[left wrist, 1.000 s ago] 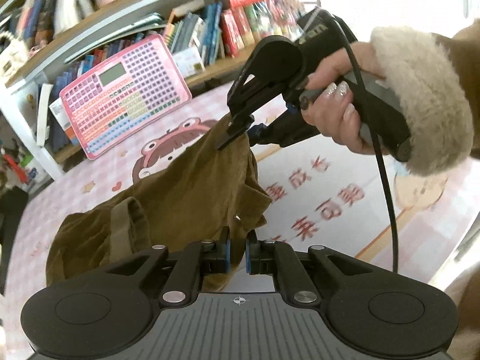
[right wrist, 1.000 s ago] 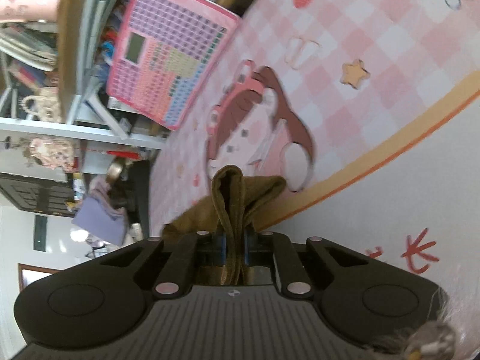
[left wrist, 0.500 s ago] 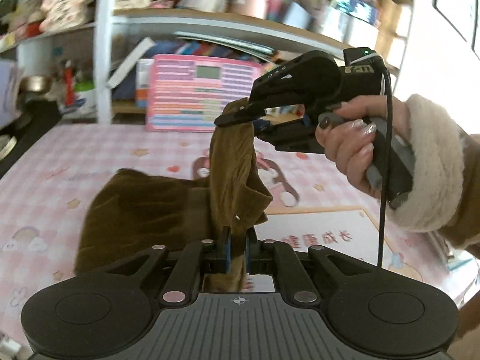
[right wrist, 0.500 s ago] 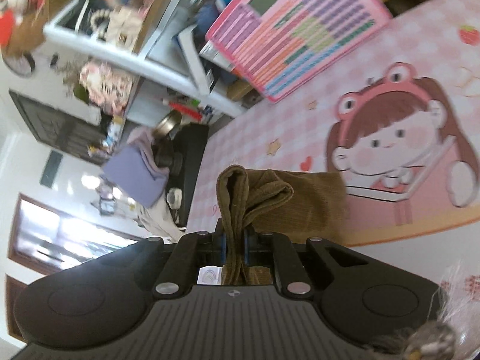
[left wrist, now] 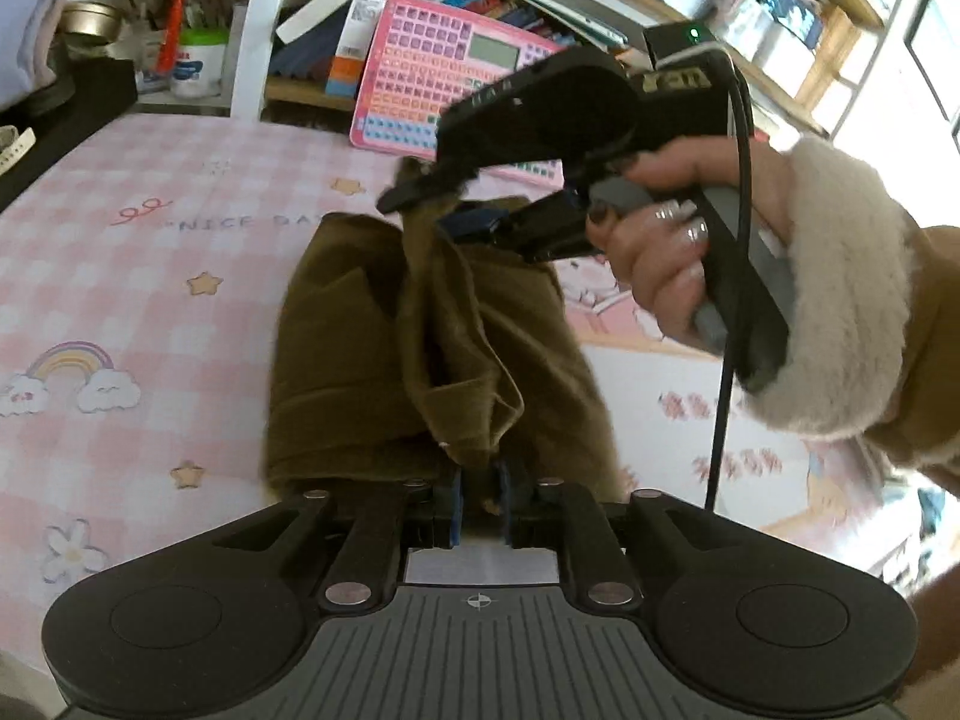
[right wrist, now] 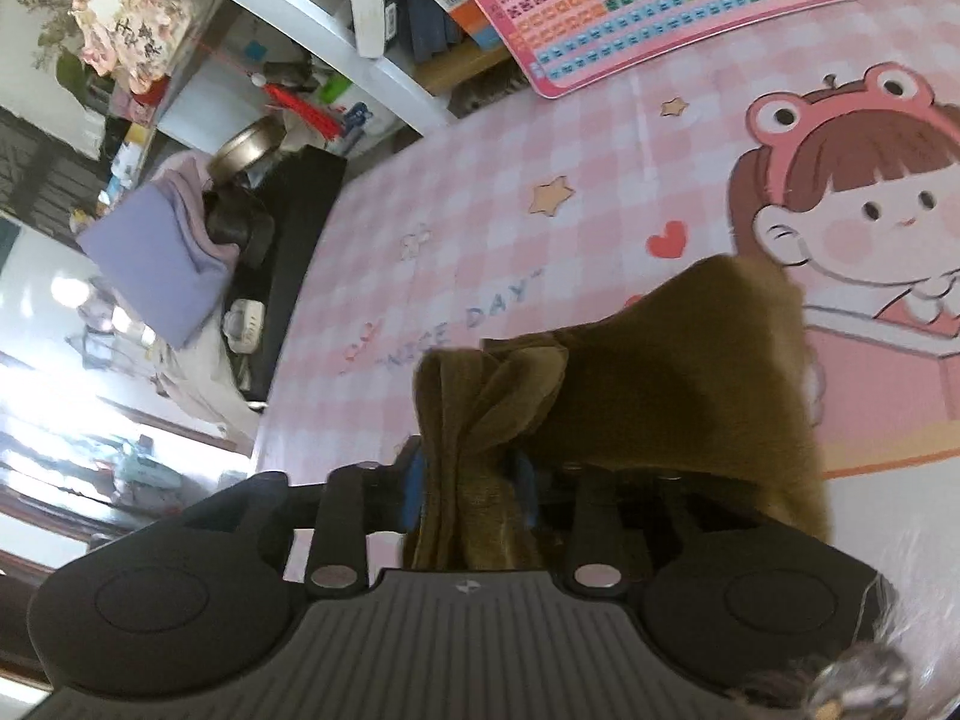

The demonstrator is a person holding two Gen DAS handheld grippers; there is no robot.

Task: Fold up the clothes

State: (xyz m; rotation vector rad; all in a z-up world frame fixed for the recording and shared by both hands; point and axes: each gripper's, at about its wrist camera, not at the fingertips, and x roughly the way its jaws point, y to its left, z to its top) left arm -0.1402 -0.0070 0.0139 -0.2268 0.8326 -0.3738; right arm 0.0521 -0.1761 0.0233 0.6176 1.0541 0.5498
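Observation:
An olive-brown corduroy garment (left wrist: 372, 372) lies folded over itself on the pink checked table mat (left wrist: 150, 276). My left gripper (left wrist: 482, 501) sits at the garment's near edge. Its jaws are opening, and only a thin tip of cloth hangs between them with gaps on both sides. My right gripper (left wrist: 429, 213), held by a hand (left wrist: 666, 264) in a fleece cuff, is at the far edge. In the right wrist view its jaws (right wrist: 470, 480) are opening too, with a thick bunch of the garment (right wrist: 690, 372) resting loosely between them.
A pink toy keyboard (left wrist: 456, 78) leans against a bookshelf (left wrist: 600, 6) at the back of the table. A black stand with a metal bowl (right wrist: 246, 144) and purple cloth is off the mat's left edge. Bare mat stretches left of the garment.
Both grippers have swung across the mat with the garment's edge, laying it over the rest. The jaws of both, shut on the cloth before, have now parted.

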